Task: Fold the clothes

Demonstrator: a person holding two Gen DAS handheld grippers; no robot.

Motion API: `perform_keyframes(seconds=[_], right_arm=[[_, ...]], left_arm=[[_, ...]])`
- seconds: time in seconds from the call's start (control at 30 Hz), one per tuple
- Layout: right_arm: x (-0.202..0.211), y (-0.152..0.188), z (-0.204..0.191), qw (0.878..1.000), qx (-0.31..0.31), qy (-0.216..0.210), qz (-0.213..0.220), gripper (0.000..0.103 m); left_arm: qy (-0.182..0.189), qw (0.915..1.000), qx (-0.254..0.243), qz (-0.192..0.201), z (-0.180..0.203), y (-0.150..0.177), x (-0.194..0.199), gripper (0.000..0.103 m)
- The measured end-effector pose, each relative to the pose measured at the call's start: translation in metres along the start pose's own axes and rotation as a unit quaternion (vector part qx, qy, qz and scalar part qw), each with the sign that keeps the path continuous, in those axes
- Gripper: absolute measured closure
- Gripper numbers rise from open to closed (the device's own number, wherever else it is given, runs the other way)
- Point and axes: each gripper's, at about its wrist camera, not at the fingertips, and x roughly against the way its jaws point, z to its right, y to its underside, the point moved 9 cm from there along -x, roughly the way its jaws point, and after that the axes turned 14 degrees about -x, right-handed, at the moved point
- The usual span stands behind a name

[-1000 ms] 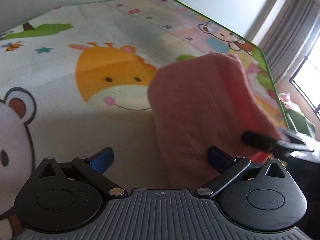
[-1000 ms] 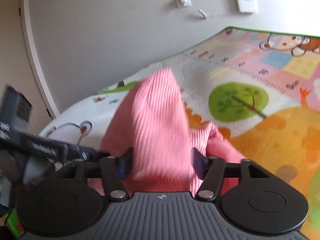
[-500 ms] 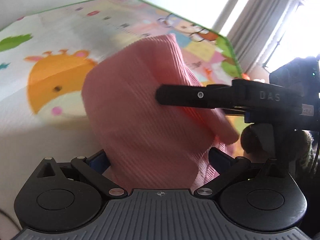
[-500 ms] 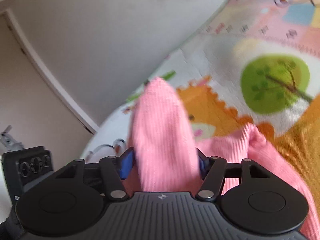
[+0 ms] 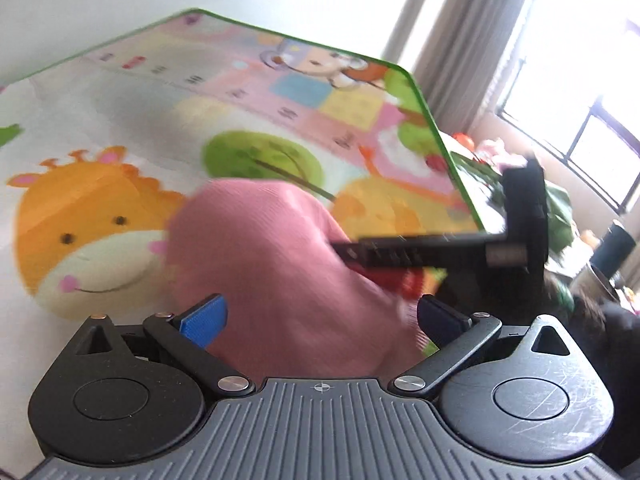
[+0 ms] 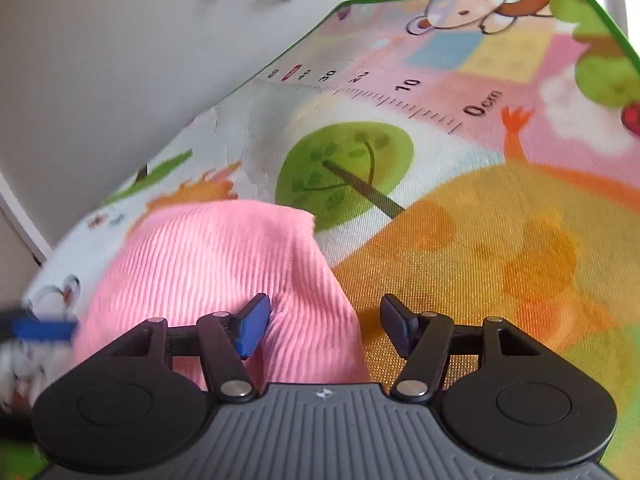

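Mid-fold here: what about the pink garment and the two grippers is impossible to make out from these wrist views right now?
- Pink garment, left wrist view: motion-blurred; its near part is hidden behind the left gripper, so any grip is unclear.
- Right gripper, right wrist view: cloth lies between its fingers, but pad contact is hidden.
- Garment type: no sleeves, collar or hem in either view.
- Right wrist view: a blurred dark and blue streak at the left edge is cut off.

Bright window [image 5: 592,136], grey curtains [image 5: 460,52], pale wall [image 6: 120,60], cartoon play mat [image 6: 480,240].
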Motion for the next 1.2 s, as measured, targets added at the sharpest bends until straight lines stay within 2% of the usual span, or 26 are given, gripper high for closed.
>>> perform_keyframes(seconds=[0.13, 0.2, 0.27, 0.37, 0.47, 0.53, 0.6, 0.67, 0.73, 0.83, 0.93, 1.0, 1.1, 1.17, 1.2], right_arm=[[0.008, 0.006, -0.015, 0.996, 0.076, 0.036, 0.019, 0.039], [0.006, 0.011, -0.015, 0.994, 0.096, 0.047, 0.019, 0.039], [0.008, 0.016, -0.015, 0.992, 0.112, 0.055, 0.018, 0.039], [0.028, 0.015, -0.016, 0.994, 0.100, 0.027, 0.026, 0.038], [0.052, 0.006, -0.027, 0.994, 0.096, -0.014, 0.050, 0.028], [0.060, 0.005, -0.039, 0.990, 0.126, -0.018, 0.063, 0.022], [0.051, 0.017, -0.047, 0.986, 0.158, -0.010, 0.051, 0.022], [0.037, 0.040, -0.055, 0.986, 0.168, -0.018, 0.015, 0.022], [0.028, 0.068, -0.068, 0.982, 0.187, -0.032, -0.007, 0.022], [0.035, 0.085, -0.085, 0.969, 0.243, -0.033, 0.009, 0.022], [0.052, 0.076, -0.083, 0.969, 0.244, -0.045, 0.010, 0.021], [0.068, 0.063, -0.079, 0.969, 0.239, -0.048, 0.030, 0.014], [0.085, 0.040, -0.068, 0.970, 0.229, -0.015, 0.081, 0.005], [0.084, 0.031, -0.057, 0.972, 0.217, 0.004, 0.091, 0.003], [0.075, 0.033, -0.050, 0.972, 0.218, 0.022, 0.081, 0.003]], left_arm=[[-0.035, 0.9952, 0.092, 0.000, -0.048, 0.016, 0.009, 0.000], [-0.027, 0.9893, 0.143, -0.012, -0.063, 0.027, 0.002, 0.000], [-0.002, 0.9832, 0.181, -0.023, -0.068, 0.037, -0.008, 0.000], [0.045, 0.9760, 0.213, -0.016, -0.065, 0.039, -0.018, 0.000], [0.099, 0.9670, 0.235, 0.005, -0.057, 0.032, -0.019, 0.000], [0.133, 0.9598, 0.246, 0.023, -0.051, 0.025, -0.015, 0.000], [0.140, 0.9595, 0.241, 0.042, -0.049, 0.015, -0.008, 0.000], [0.125, 0.9648, 0.226, 0.051, -0.050, 0.009, 0.000, 0.000], [0.099, 0.9706, 0.213, 0.052, -0.055, 0.008, 0.006, 0.000], [0.045, 0.9797, 0.191, 0.038, -0.063, 0.016, 0.011, 0.000], [0.020, 0.9855, 0.168, 0.017, -0.062, 0.027, 0.008, 0.000], [0.018, 0.9883, 0.151, 0.005, -0.058, 0.035, 0.004, 0.000], [-0.001, 0.9939, 0.108, -0.023, -0.048, 0.044, 0.000, 0.000], [-0.033, 0.9961, 0.064, -0.050, -0.042, 0.052, -0.003, 0.000], [-0.046, 0.9962, 0.042, -0.060, -0.038, 0.057, -0.002, 0.000]])
